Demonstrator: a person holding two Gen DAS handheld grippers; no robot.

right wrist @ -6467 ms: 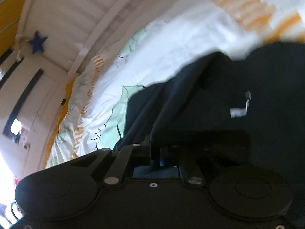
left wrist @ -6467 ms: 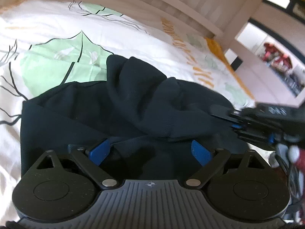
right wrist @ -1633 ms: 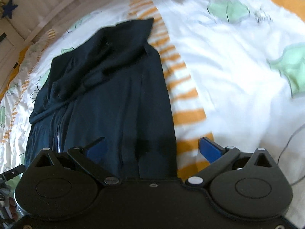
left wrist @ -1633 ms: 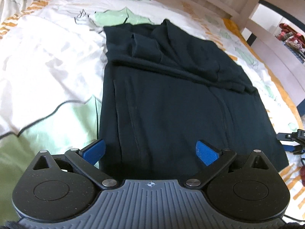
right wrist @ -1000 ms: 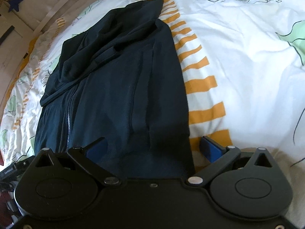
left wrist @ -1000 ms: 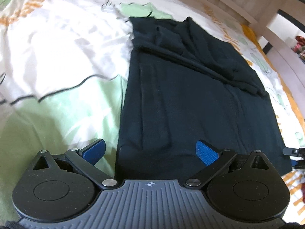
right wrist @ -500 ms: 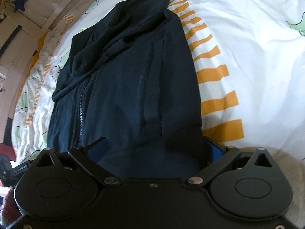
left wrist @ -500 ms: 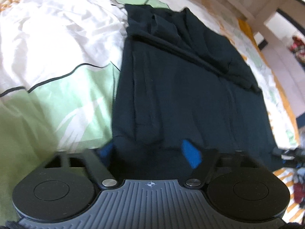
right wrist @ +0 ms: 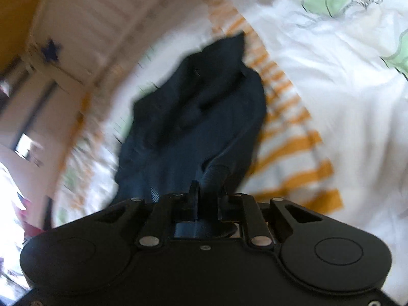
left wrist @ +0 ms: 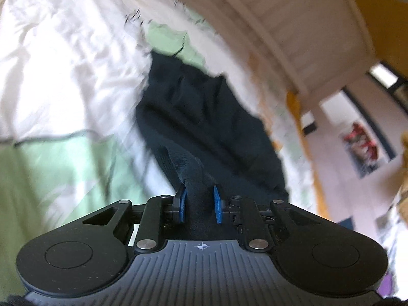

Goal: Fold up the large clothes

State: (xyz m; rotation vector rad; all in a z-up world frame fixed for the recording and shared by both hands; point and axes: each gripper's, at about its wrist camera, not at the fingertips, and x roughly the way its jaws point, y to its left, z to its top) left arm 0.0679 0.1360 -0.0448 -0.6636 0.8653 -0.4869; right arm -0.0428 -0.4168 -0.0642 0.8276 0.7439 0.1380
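The left gripper (left wrist: 198,205) sits at lower centre of its view, its 2 blue pads (left wrist: 216,204) pinched narrow on a bunched hem corner of the dark hoodie (left wrist: 204,117). The right gripper (right wrist: 207,199), also at lower centre of its view, is clamped the same way on the opposite hem corner. From both grips the hoodie (right wrist: 199,117) runs up the middle of each frame and lies on the duvet (left wrist: 63,76), hood end at the top, near the headboard (left wrist: 293,25). Both views are motion-blurred. This looks like the bottom-to-top fold: best to lift the 2 corners level and evenly, keep the hem taut between them, carry it toward the hood, and lay it down square without dragging the lower layer.
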